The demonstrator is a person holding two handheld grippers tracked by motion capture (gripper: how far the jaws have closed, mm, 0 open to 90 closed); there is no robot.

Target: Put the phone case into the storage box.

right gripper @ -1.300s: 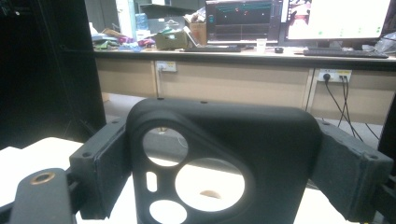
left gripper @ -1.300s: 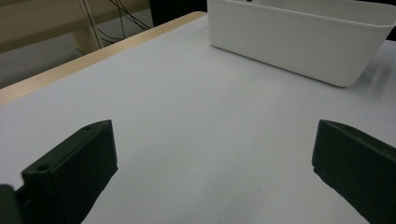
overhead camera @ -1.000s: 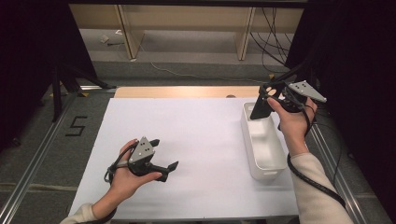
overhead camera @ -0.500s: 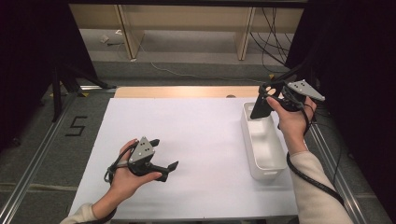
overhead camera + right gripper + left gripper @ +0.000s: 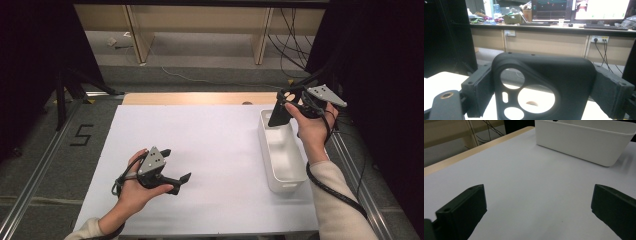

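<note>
Blocking right hand-held gripper (image 5: 544,100) view: gripped black phone case (image 5: 544,82), bottom cropped.

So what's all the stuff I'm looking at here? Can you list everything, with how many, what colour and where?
phone case: 1, black, with camera cut-outs, clamped between the right gripper's jaws, above the far end of the bin
bin: 1, white, oblong, on the right side of the table, nothing visible inside
table cover: 1, white, over the wooden table
floor marking "5": 1, black, left of the table
desk with monitors: at least 2 lit screens, in the background of the right gripper view
left gripper: 1, black, jaws wide open, low over the table's near left
right gripper: 1, black, shut on the case
</note>
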